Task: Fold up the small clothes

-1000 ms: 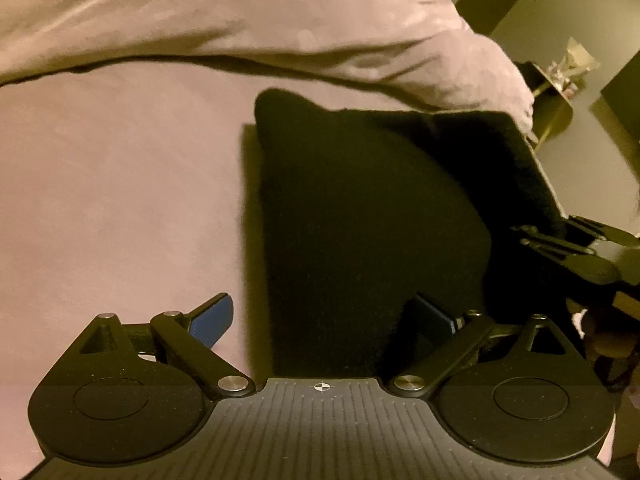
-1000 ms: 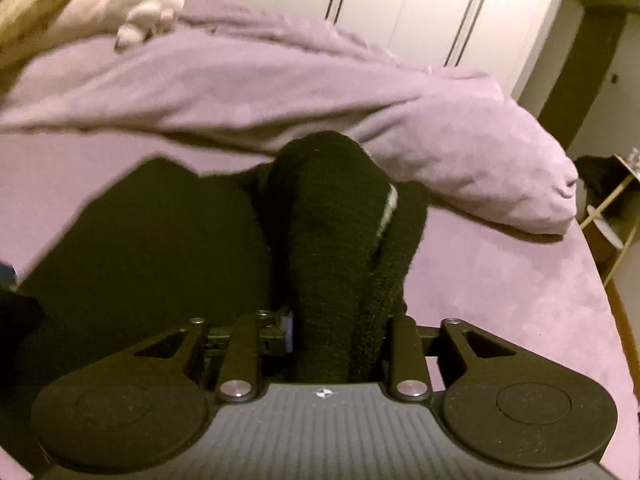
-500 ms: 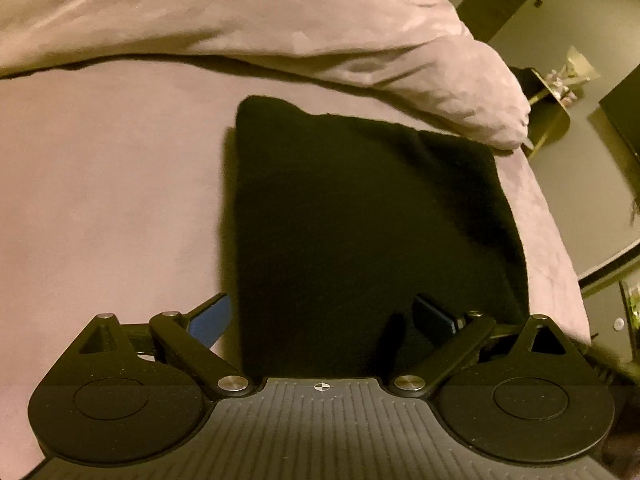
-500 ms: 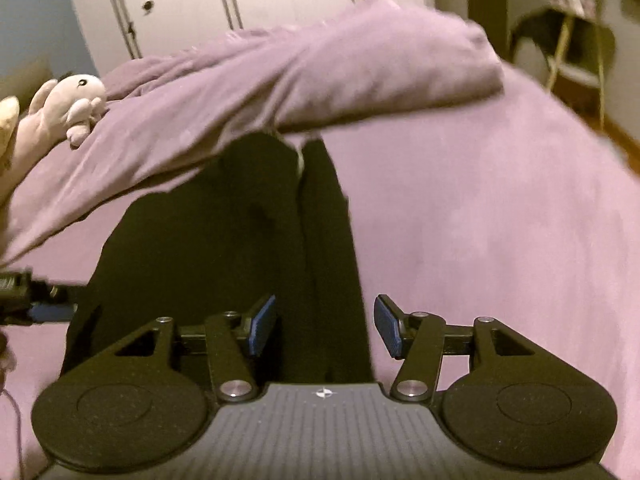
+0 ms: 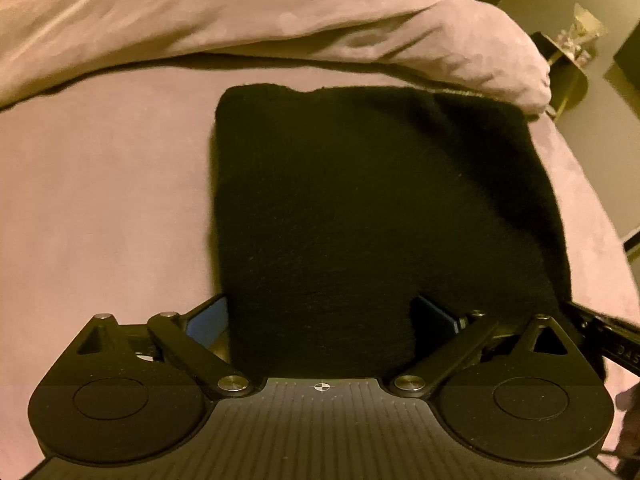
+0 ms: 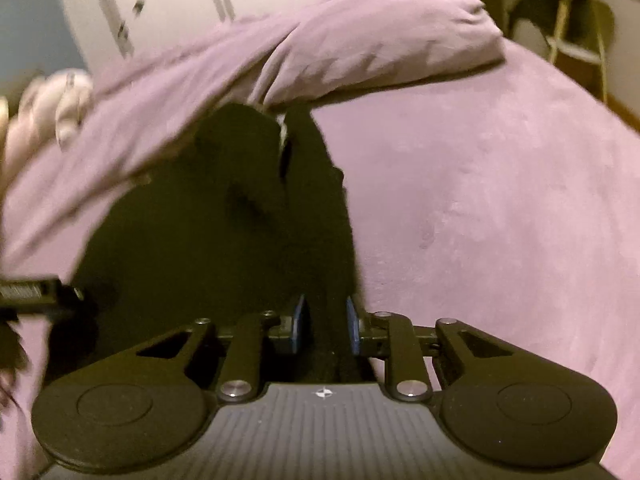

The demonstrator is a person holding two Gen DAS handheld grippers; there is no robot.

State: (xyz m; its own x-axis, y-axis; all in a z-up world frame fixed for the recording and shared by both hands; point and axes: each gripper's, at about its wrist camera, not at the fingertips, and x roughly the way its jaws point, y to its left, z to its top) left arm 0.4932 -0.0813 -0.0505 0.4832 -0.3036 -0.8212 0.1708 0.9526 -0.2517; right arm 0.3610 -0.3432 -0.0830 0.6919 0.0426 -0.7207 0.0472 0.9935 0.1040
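One bed with mauve sheet; one duvet bunched along the far side, just touching the cloth's far edge. One black cloth, folded to a rough rectangle, lies flat on the sheet, centre-right. Judged soft, thick, fuzzy, light and limp: it should sag when lifted, so hold near corners or the doubled edge. Two grippers. Left gripper: jaws spread wide, straddling the cloth's near edge, pads not pressing. Right gripper: jaws closing around a raised ridge at the cloth's right edge, fabric between the pads. One plush toy, far left, blurred.
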